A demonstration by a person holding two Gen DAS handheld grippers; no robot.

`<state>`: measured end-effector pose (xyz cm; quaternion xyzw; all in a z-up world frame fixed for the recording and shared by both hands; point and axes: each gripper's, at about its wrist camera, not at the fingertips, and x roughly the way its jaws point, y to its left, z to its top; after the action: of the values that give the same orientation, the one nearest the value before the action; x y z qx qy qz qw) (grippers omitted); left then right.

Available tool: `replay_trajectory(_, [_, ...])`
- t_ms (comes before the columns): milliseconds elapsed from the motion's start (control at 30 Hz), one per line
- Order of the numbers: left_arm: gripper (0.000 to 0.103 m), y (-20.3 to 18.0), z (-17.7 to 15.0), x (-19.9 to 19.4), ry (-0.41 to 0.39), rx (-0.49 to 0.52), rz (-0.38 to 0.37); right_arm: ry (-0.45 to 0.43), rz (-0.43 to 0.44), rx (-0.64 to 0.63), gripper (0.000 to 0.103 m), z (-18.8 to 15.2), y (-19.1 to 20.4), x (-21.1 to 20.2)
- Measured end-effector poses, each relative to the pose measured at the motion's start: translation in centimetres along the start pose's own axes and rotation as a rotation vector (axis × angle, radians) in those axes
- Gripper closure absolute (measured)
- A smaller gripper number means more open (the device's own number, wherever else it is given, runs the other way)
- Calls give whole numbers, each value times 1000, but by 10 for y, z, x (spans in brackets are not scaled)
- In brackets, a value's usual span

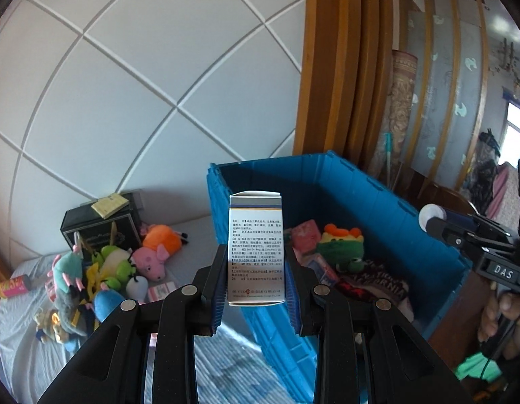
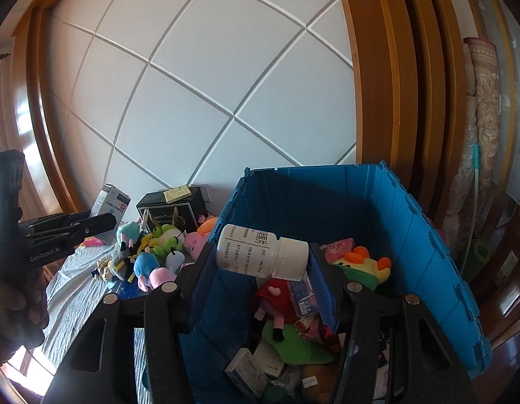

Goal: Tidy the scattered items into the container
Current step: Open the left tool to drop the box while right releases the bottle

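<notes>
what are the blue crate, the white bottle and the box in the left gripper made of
Blue crate: rigid moulded plastic, matte, with ribbed panel walls. White bottle: likely smooth opaque plastic, slightly glossy, ridged screw cap. Box: printed paperboard by its folded top flap, faint sheen.

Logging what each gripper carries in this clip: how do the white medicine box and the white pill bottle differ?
The medicine box is flat-sided card with printed text; the pill bottle is round plastic with a ribbed cap. The box stands upright in the left gripper; the bottle lies sideways in the right gripper. The box is beside the blue crate; the bottle is above its inside. Both are white, labelled and clamped.
</notes>
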<state>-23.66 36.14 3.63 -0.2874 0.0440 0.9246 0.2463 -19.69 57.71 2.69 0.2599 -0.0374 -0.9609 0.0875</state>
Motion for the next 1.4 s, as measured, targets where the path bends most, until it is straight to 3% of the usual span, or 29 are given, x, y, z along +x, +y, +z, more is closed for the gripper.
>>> replay_trajectory(300, [74, -56, 15, 38, 21, 62, -78, 17, -36, -16, 50, 31, -49, 33])
replay_trajectory(600, [74, -86, 20, 68, 54, 97, -130, 39, -57, -58, 50, 73, -80, 79])
replay_trajectory(1100, [73, -93, 24, 95, 65, 81, -126, 66, -64, -90, 50, 114, -94, 144])
replay_trajectory(1133, [64, -92, 25, 97, 64, 75, -122, 64, -72, -90, 50, 115, -95, 146])
replay_trajectory(1167, [33, -91, 25, 98, 62, 68, -114, 63, -80, -84, 42, 116, -96, 148])
replay_trajectory(1200, [18, -90, 25, 98, 53, 60, -107, 58, -85, -77, 23, 116, -97, 149])
replay_trajectory(1233, [11, -88, 25, 96, 35, 54, -104, 48, -85, -72, 18, 115, -98, 147])
replay_trajectory(1400, [11, -80, 21, 99, 47, 32, -107, 65, -85, -70, 17, 106, -100, 146])
